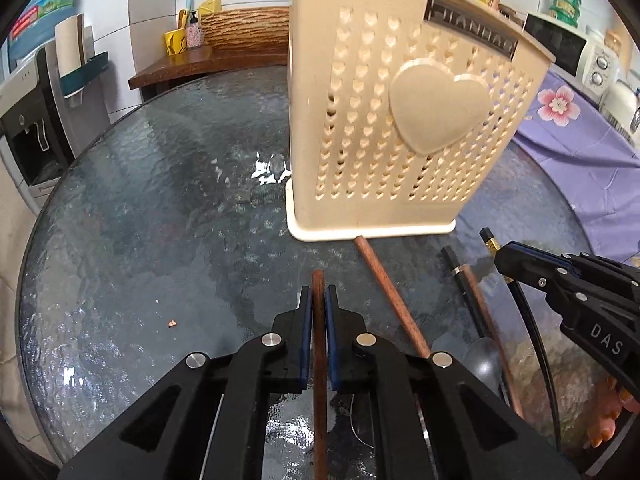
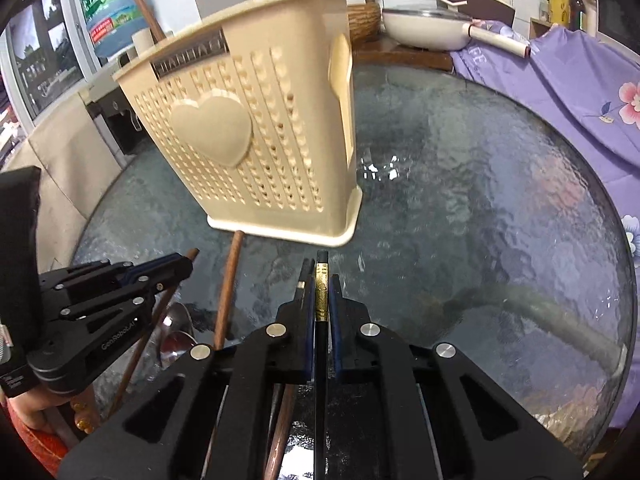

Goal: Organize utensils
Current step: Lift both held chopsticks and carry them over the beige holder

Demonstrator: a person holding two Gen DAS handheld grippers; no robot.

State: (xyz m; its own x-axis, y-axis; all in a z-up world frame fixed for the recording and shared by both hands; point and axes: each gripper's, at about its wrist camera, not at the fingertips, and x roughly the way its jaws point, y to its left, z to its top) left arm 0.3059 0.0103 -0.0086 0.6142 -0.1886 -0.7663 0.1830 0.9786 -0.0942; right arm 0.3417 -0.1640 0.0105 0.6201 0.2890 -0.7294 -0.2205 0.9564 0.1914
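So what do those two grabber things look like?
Both are black plastic with blue pads inside the fingers and round silver pins at the joints. The left gripper has "GenRobot.AI" in white on its side. The right gripper has "DAS" in white. Gold glitter nail polish shows on one hand.

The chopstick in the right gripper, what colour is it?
Black chopstick with a gold band, clearest in the right wrist view.

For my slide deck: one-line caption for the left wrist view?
Left gripper clamps a brown chopstick before the cream holder on the glass table.
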